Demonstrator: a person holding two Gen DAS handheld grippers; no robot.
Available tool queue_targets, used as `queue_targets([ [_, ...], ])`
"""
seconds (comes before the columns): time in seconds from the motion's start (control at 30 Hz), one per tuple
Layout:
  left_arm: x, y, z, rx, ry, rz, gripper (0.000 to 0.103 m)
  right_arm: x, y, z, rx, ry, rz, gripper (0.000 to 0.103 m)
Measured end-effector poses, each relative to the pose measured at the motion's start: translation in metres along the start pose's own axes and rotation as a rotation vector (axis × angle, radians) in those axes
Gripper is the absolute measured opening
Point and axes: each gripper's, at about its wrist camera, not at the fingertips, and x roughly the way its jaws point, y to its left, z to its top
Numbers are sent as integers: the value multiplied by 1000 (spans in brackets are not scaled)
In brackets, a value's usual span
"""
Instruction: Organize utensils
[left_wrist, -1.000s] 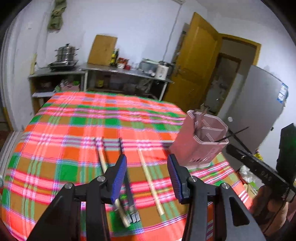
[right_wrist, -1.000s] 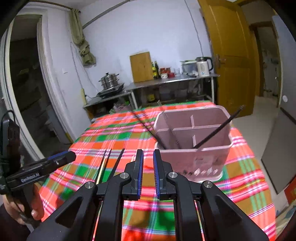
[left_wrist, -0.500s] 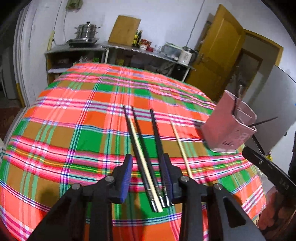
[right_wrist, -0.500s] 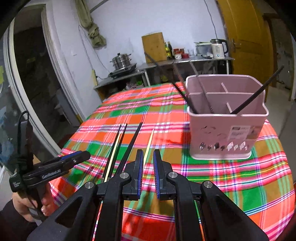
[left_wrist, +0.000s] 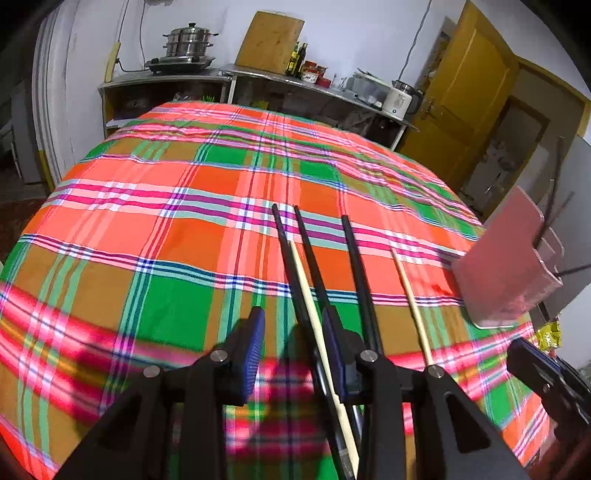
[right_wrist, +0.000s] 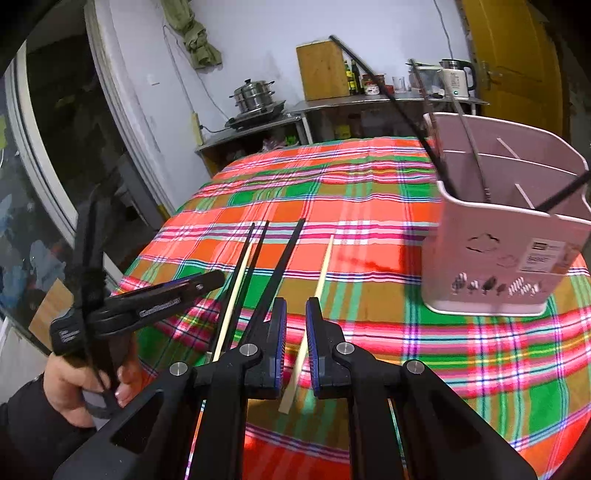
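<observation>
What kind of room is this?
Most likely a home kitchen with a dining table: a steamer pot on a burner, a kettle and bottles on the counter, and chopsticks on a plaid tablecloth.

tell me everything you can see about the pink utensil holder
The holder is a pale pink, plastic-looking box with rounded corners, standing upright on the plaid tablecloth. Thin walls split its open top into compartments. A white label and small cut-out shapes, one a cloud outline, mark its near side. Several dark chopsticks lean inside, sticking out above the rim. Neither gripper touches it.
</observation>
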Motion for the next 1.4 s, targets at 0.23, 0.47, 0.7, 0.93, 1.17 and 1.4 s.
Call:
queue_targets([
  [0.23, 11, 1, 2, 9, 8, 17, 33, 15, 0, 2, -2, 23, 0, 11],
  [0.47, 9, 5, 1, 18, 5, 28, 31, 22, 4, 5, -12, 38, 3, 11],
  [0.7, 7, 3, -1, 47, 17, 75, 20, 38, 11, 10, -22, 56, 8, 11],
  [0.93, 4, 13, 1, 42, 28, 75, 14, 71, 15, 20, -15, 101, 6, 11],
  [1.17, 1, 25, 2, 30, 35, 65, 14, 103, 17, 26, -6, 146, 2, 11],
  [1.4, 0, 30, 2, 23, 41, 48, 14, 113, 8, 23, 14, 180, -14, 11],
])
